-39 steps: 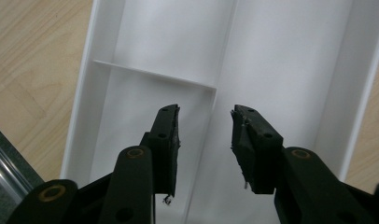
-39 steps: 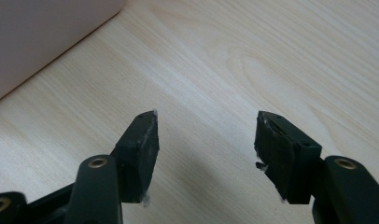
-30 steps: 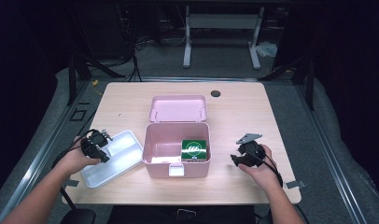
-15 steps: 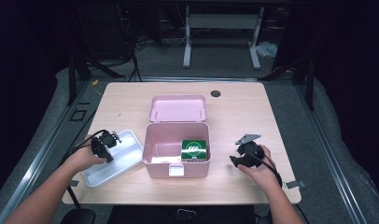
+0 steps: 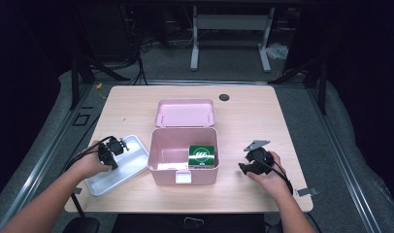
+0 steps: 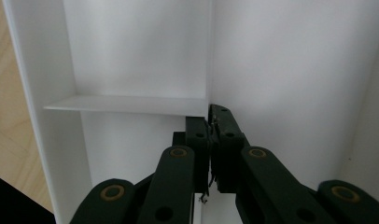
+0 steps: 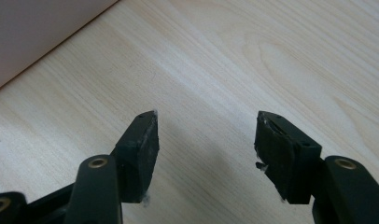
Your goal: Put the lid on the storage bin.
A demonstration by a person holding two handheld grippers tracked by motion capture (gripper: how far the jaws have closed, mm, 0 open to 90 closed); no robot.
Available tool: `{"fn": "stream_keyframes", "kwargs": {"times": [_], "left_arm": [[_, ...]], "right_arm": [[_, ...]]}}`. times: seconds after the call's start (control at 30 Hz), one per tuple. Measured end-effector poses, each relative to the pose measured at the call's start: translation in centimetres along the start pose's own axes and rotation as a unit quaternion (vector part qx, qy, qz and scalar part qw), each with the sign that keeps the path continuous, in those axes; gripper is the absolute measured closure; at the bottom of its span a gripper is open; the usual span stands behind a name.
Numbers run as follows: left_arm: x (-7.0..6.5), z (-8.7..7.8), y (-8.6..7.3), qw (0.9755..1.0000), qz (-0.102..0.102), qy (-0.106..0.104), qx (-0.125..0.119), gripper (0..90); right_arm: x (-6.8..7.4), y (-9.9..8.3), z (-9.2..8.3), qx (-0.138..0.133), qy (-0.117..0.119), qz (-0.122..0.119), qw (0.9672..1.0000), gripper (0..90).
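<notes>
The left gripper [image 5: 118, 147], at nine o'clock of the pink box [image 5: 184, 154], hides the white tray's [image 5: 118, 167] divider [image 6: 131, 103], jaws clamped on it after closing; the right gripper [image 7: 204, 142] rests level, jaws apart.

Table [image 5: 263, 121] brightly lit from above against dark surroundings; close views sharp, softly shadowed, no glare.

The only marking stands on the green packet [image 5: 202, 155] inside the pink box [image 5: 183, 175], against the box's right-hand inner wall: a white ring with white characters inside it that look like "666", though they are too small to read with certainty. The box's white latch plate [image 5: 183, 177], on the front wall below the packet, bears no legible mark. Nothing else carries readable text, numbers or signs.
</notes>
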State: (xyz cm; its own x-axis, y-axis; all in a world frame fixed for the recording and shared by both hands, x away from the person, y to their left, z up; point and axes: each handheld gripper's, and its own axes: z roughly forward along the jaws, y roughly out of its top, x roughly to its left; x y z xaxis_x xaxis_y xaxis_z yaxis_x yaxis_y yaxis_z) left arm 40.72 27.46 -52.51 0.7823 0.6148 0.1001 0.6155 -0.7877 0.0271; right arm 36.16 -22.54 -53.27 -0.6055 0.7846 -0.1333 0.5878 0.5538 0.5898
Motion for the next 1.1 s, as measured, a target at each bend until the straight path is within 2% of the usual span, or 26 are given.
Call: {"fn": "stream_keyframes", "kwargs": {"times": [0.07, 0.17, 0.3, 0.83, 1.1], "left_arm": [[0.1, -0.4, -0.1, 1.0000, -0.001, -0.005, -0.003, 88.5], [0.0, -1.0, -0.2, 0.9999, 0.007, 0.012, 0.005, 89.3], [-0.2, -1.4, -0.7, 0.9999, 0.009, 0.009, 0.008, 89.3], [0.8, -4.4, -2.4, 0.9996, -0.014, 0.022, -0.008, 89.3], [1.3, -5.8, -2.6, 0.9996, -0.014, 0.023, -0.009, 89.2]], "right_arm": [[0.0, 0.0, 0.0, -0.001, 0.002, 0.000, 1.0000, 39.6], [-0.1, -0.1, 0.0, -0.001, 0.004, 0.004, 1.0000, 39.7], [-0.2, -0.1, 0.0, -0.001, 0.004, 0.004, 1.0000, 39.7], [-0.2, 0.0, -0.1, -0.004, 0.004, 0.005, 1.0000, 39.7], [-0.2, 0.0, 0.0, -0.003, 0.004, 0.006, 1.0000, 39.8]]}}
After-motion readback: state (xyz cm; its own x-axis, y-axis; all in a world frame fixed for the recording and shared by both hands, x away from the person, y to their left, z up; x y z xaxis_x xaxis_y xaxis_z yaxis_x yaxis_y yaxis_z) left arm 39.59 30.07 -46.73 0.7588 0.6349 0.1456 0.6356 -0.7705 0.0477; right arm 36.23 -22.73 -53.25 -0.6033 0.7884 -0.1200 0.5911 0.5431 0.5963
